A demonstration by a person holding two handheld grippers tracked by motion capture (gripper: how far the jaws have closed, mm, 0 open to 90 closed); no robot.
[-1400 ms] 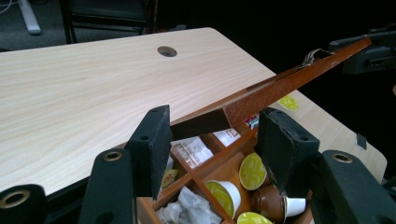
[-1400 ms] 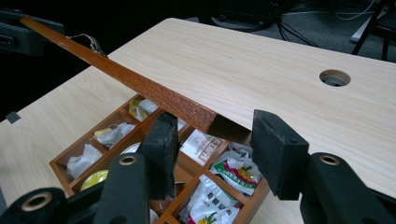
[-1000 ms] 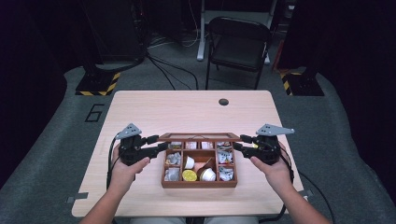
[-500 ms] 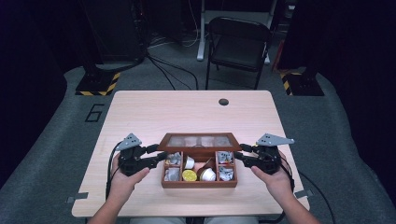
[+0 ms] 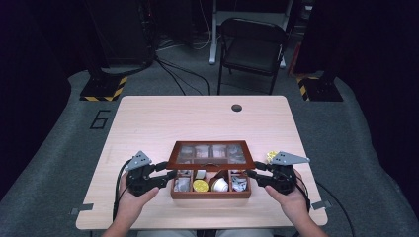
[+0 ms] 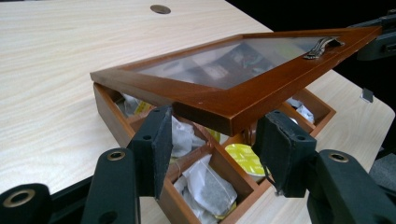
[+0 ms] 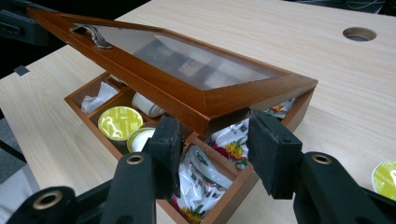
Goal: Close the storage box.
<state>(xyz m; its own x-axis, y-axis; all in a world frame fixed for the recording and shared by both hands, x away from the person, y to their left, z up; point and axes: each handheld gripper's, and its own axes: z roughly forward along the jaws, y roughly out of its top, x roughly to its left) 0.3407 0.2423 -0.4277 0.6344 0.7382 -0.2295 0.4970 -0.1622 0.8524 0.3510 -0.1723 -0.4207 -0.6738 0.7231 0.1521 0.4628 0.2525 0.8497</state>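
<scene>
The wooden box [image 5: 211, 190] sits on the near half of the table [image 5: 197, 118], between the two grippers. Its glass-paned lid [image 5: 211, 155] is hinged at the far side and stands partly raised, tilted over the compartments, with a small metal handle [image 6: 321, 46] on its front edge.

The left gripper [image 5: 163, 174] holds the left side rail of the lid: in the left gripper view that edge of the frame lies between the two black pads [image 6: 156, 144], and the jaws stand at their narrowest on it. The right gripper [image 5: 253, 174] holds the right side rail in the same manner, its pads [image 7: 273, 154] on either side of the wooden edge in the right gripper view. Each gripper is carried by one hand, and both forearms enter from the bottom of the high view.

Inside the box lie paper tea bags [image 6: 205, 186] and packets printed with flowers [image 7: 231, 144]; their print is too small to read. Two capsules with yellow-green tops [image 7: 119, 122] are in the middle compartments, and a white rounded one [image 7: 145, 106] lies beside them. How many compartments there are cannot be counted under the lid.

One more yellow-green capsule [image 7: 386, 179] lies loose on the table, just beside the right gripper. A round cable hole [image 5: 236, 107] is in the table's far part. On the floor to the left a figure 6 [image 5: 101, 119] is marked. One folding chair [image 5: 252, 47] stands beyond the table.
</scene>
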